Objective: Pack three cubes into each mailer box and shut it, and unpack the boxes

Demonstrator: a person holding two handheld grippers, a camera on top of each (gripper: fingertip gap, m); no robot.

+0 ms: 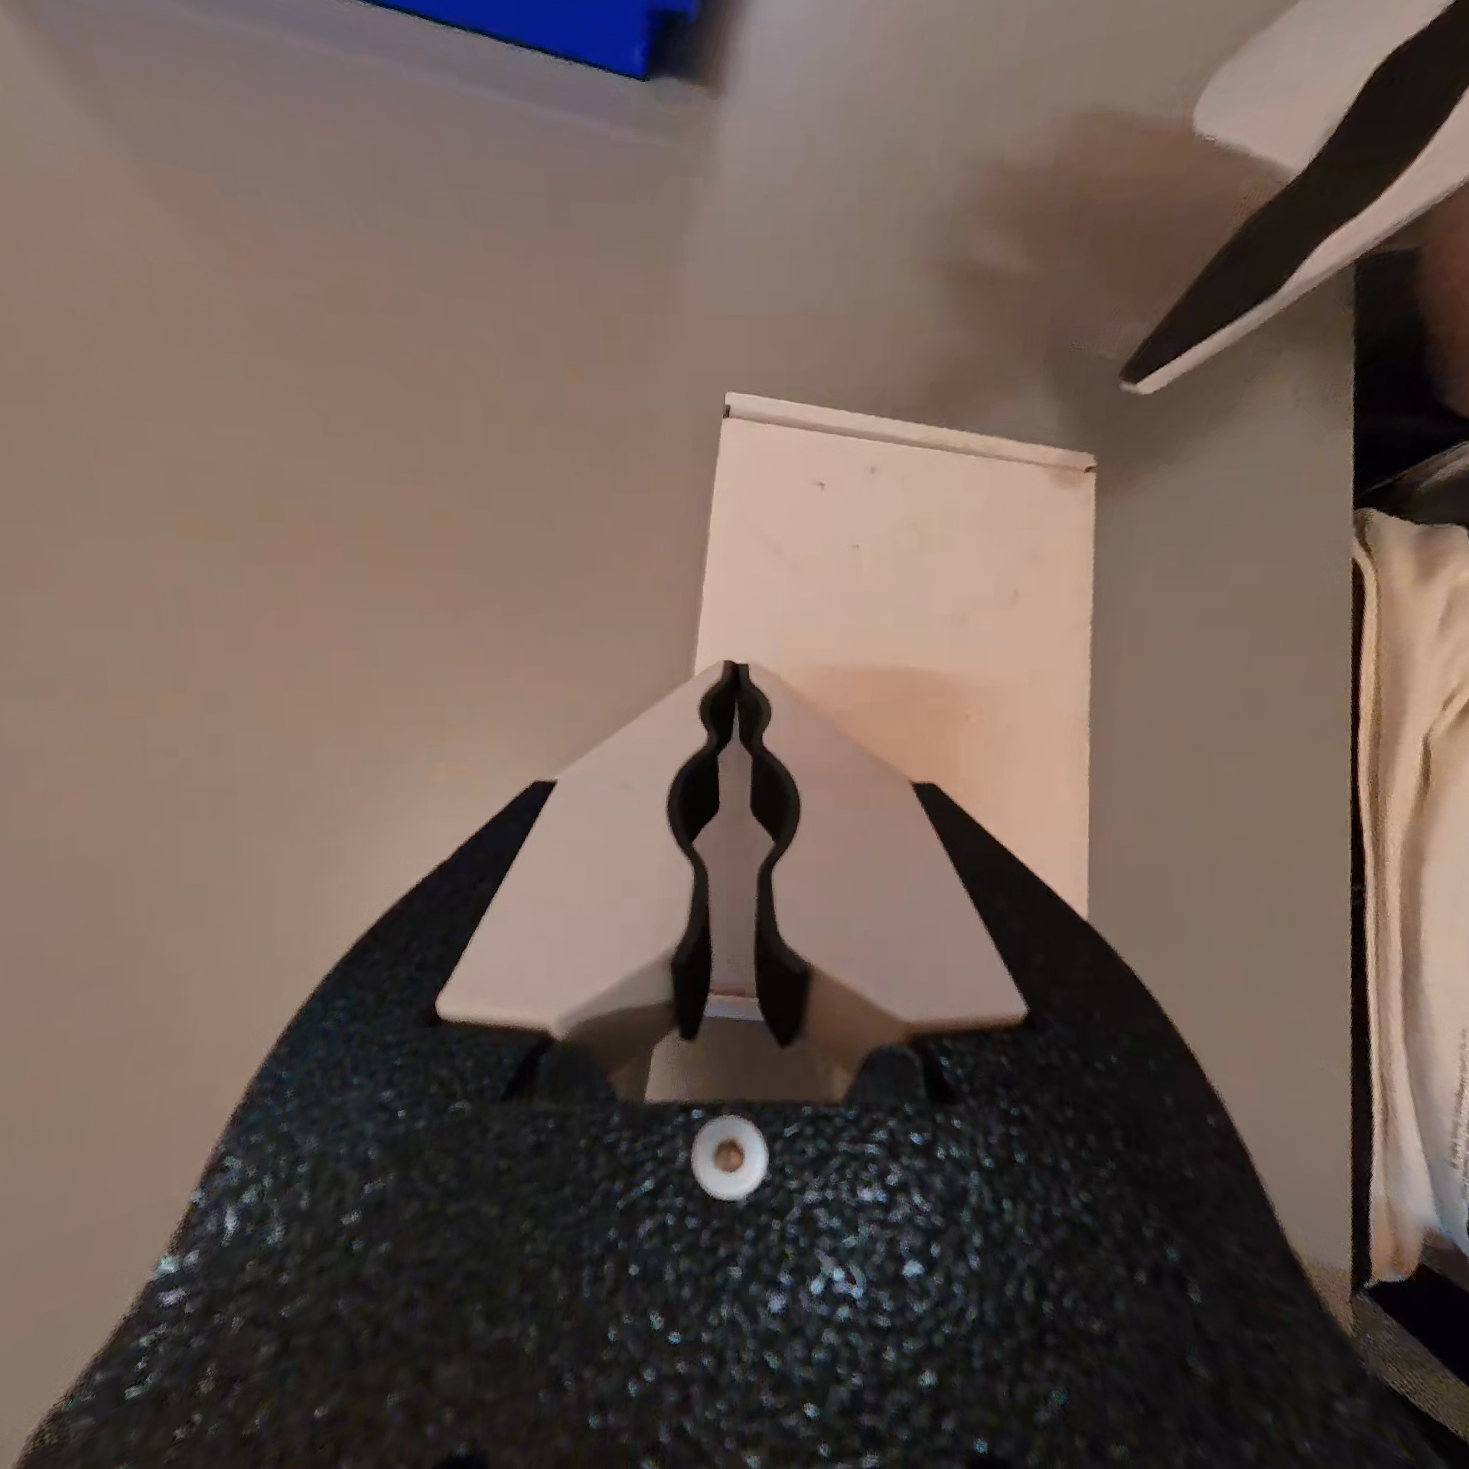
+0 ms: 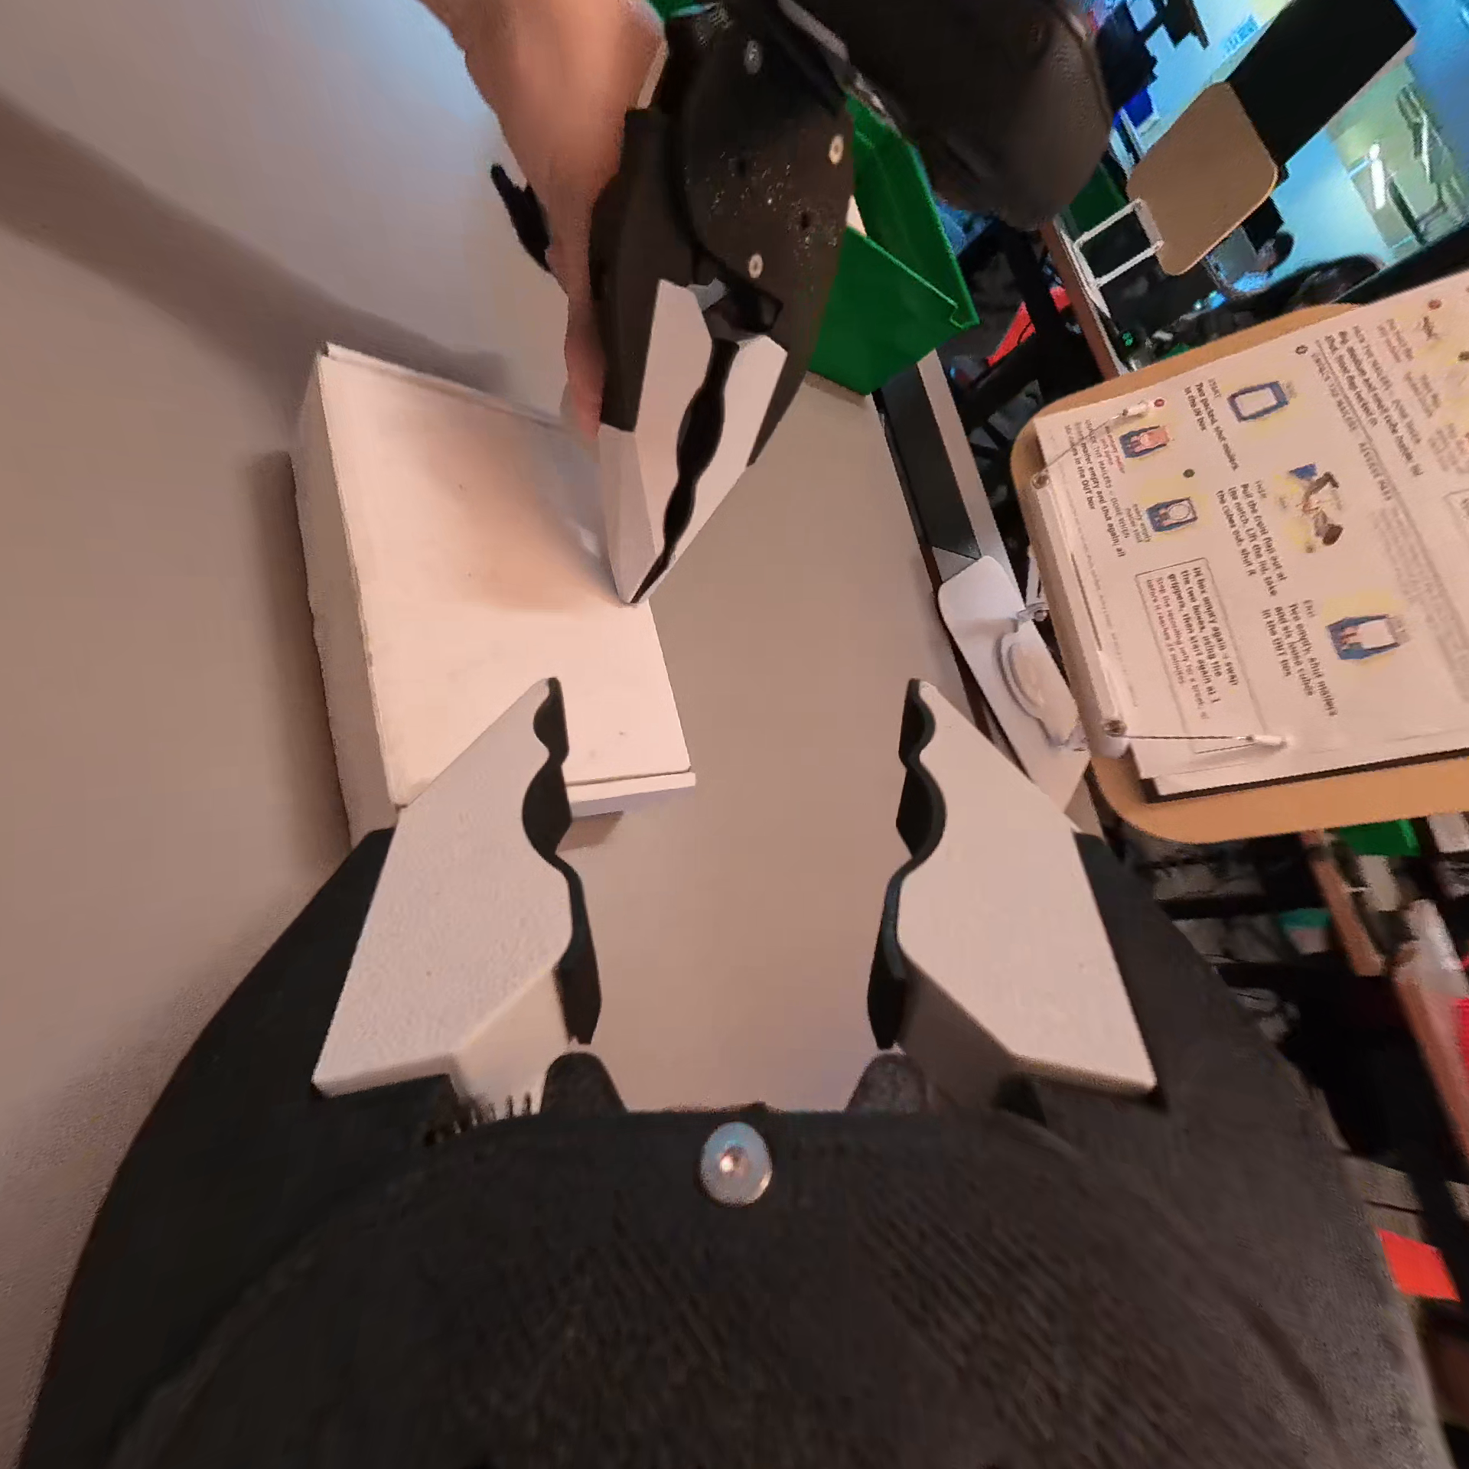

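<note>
One white mailer box (image 2: 477, 556) lies flat on the pale bench (image 2: 779, 636), lid down and closed, close to the bench's right-hand edge as the left wrist view shows it. No cubes are visible in either view; whether the box holds any cannot be told.

The left gripper (image 2: 636, 592) has its jaws pressed together with nothing between them, tip resting on or just above the lid near the box's edge. The hand (image 2: 572, 159) holding it is partly in view. The right gripper (image 2: 731, 699) stands with jaws wide apart and empty, beside the box's near corner, over bare bench.

Judgement: the step in hand is either pressing the lid shut or starting to open it; the frames do not settle which. If opening, the next move calls for a finger under the front flap while the other gripper steadies the box.

A blue object (image 1: 548, 32) lies at the far edge of the bench. An instruction sheet on a clipboard (image 2: 1272, 556) stands off the bench.
</note>
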